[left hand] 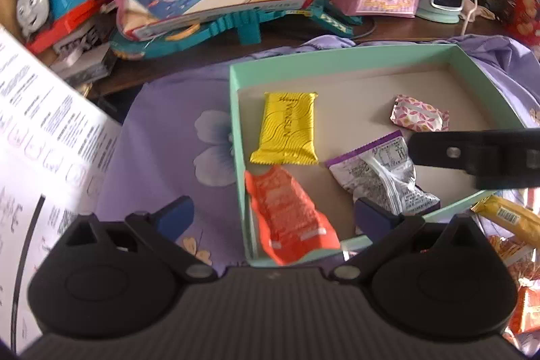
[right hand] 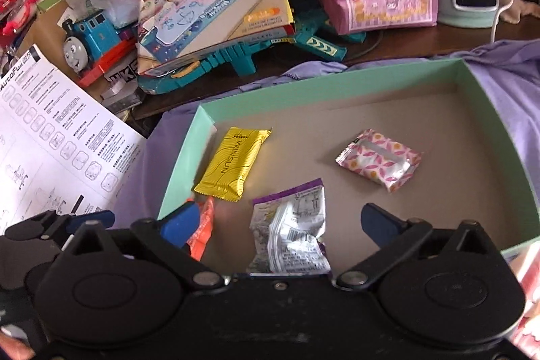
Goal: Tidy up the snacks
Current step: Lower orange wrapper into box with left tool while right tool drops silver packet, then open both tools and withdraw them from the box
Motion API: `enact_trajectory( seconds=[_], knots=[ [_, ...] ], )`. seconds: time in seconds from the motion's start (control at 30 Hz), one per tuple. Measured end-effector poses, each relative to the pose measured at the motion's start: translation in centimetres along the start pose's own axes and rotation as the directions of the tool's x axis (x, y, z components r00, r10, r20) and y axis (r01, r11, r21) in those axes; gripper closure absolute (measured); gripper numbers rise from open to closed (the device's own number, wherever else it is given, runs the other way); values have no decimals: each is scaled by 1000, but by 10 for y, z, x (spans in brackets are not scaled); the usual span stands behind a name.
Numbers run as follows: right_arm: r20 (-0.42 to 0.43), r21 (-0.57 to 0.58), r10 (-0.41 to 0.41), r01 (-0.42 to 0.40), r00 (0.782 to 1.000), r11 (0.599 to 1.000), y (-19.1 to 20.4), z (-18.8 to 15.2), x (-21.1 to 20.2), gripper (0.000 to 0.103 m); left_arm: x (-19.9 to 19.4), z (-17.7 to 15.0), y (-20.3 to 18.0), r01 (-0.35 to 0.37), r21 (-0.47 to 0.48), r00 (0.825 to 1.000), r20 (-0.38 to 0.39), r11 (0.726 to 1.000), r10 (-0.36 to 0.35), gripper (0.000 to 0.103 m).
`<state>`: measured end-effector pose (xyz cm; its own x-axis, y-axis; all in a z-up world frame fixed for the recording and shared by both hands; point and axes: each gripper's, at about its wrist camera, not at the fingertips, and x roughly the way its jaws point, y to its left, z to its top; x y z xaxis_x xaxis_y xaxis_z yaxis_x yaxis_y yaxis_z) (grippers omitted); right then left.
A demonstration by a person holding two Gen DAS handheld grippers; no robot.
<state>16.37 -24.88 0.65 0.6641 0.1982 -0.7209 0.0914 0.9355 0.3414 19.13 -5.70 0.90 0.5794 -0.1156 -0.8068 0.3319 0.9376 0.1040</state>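
Looking past the black, ribbed plastic body of the left hand-held gripper (left hand: 275, 215): blue pads standing wide apart, pinching nothing. Hovering at the near left corner of a shallow mint-green cardboard box (left hand: 337, 63) with a plain grey-brown floor. Lying crinkled in that corner, between the two pads but not pressed by them, an orange foil packet (left hand: 290, 218). Resting flat just behind it, a rectangular yellow packet (left hand: 287, 130) with wavy embossed lines and saw-tooth ends. Finding the right hand-held gripper (right hand: 280, 221) spread just as wide, also gripping nothing, above a crumpled silver packet (right hand: 290, 228) with a purple edge on the box floor. Sitting apart toward the far right of the box, a small puffy packet (right hand: 379, 159) with a pink petal pattern. Spreading under the box, a soft lilac cloth (left hand: 168, 130) with a pale printed flower, covering the dark wooden bench (left hand: 303, 32). Waiting outside the box at its near right, another yellow wrapper (left hand: 506, 218).
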Motion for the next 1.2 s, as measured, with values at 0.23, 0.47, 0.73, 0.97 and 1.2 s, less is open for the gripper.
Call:
enact_trajectory(
  seconds=[0.23,0.47,0.73,0.97,1.2],
  knots=[
    [0,25,-12,12,1000,1000,-6,-12,-28,0,-19,-14,-1,0,-22,1000,-4,1000,0,0],
    [18,17,-22,22,1000,1000,-4,-28,-57,0,-45,-28,3,-10,-40,1000,18,999,11,0],
    [-11,29,-28,29,1000,999,-10,-60,-70,0,-51,-73,12,-5,-70,999,-44,998,2,0],
    [4,-27,-45,45,999,999,-9,-87,-79,0,-52,-99,8,22,-68,997,-71,997,-26,0],
    [-48,-9,-53,52,997,999,-11,-104,-78,0,-48,-118,1,45,-64,994,-98,997,-51,0]
  ],
)
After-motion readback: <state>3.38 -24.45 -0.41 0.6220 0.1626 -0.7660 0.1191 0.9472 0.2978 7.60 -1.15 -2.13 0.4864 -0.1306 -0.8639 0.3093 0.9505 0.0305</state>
